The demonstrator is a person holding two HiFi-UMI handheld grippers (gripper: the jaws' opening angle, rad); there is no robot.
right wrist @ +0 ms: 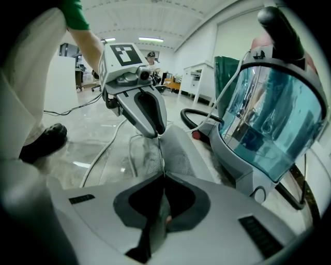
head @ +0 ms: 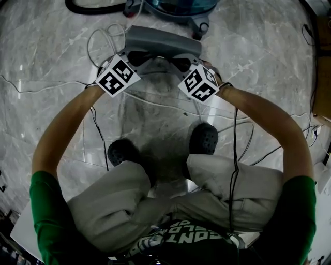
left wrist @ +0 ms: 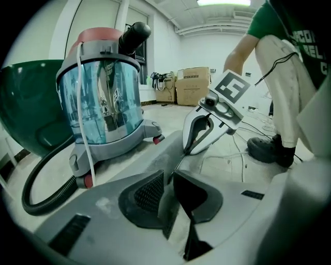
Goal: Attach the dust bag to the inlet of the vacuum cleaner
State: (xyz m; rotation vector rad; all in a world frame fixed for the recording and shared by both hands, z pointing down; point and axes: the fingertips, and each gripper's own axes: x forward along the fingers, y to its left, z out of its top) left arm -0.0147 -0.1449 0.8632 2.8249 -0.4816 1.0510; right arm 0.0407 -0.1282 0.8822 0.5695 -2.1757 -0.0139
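Well, we stand on a grey marble floor (head: 51,62). The vacuum cleaner (head: 178,8), a clear blue tank on a grey wheeled base, sits at twelve o'clock at the top edge of the head view. Its black hose (head: 93,8) curls off toward eleven.

Just short of it, at twelve o'clock from our shoes (head: 204,137), the grey dust bag (head: 163,41) stretches sideways between our two tools. It is near the vacuum cleaner but apart from it.

Our left tool (head: 135,57) takes the bag's nine o'clock end, and its own view shows both pads pressed onto a thin fold of the grey fabric. Our right tool (head: 182,63) takes the three o'clock end, its jaws likewise pinched tight on the bag's edge.

Thin white cables (head: 103,39) loop on the floor at ten o'clock from the bag.
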